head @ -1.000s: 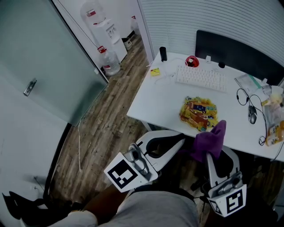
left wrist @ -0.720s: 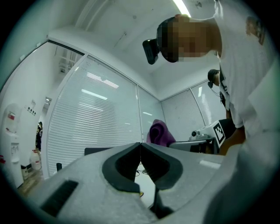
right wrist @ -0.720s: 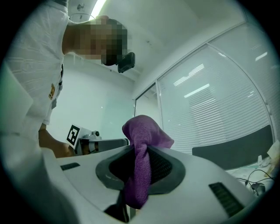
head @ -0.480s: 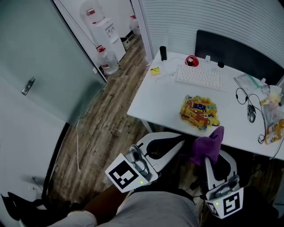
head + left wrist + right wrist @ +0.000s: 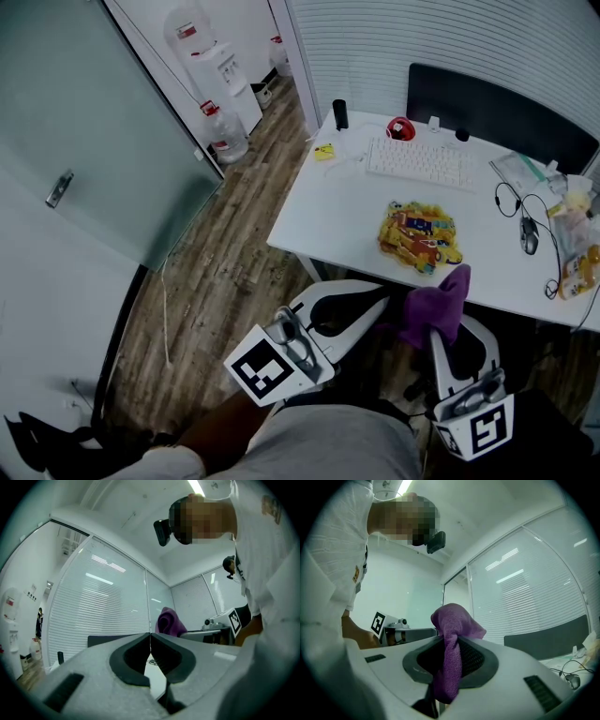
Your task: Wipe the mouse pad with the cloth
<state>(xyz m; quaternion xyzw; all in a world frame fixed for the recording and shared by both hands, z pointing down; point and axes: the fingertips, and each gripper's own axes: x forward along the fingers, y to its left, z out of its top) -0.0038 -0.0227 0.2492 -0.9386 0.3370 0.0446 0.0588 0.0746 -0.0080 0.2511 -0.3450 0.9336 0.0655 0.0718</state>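
Mouse pad [image 5: 419, 237] first: it lies flat on the white desk [image 5: 328, 220], near the front edge, and nothing touches it. By my judgement the wiping has not begun.

Furthest left is my left claw [image 5: 382, 292], held low in front of me, short of the desk edge. Its own camera shows the jaws [image 5: 150, 641] pressed together with nothing between them, so it is closed and empty. From it the pad sits at about one o'clock, up on the desk and apart from the tips.

Next comes the pad itself, yellow with a busy print. The keyboard [image 5: 417, 162] is at its twelve o'clock, further back on the desk.

Right of that is my right claw [image 5: 441, 326], clamped on the purple cloth [image 5: 436, 305]. In its own camera the cloth [image 5: 452, 639] runs down through the jaws [image 5: 449, 667] and bunches into a lump above them, so the grip looks firm. The cloth hangs in the air at roughly five o'clock of the pad, just short of the desk edge and not touching it.

At the pad's three o'clock, well apart, rests the mouse [image 5: 529, 243] with its cable.

So one part looks done: the cloth is in my grip. Left to do, as I judge it: bring the cloth over the edge, press it onto the pad, and rub it across the surface. My left claw may be wanted to steady the pad.
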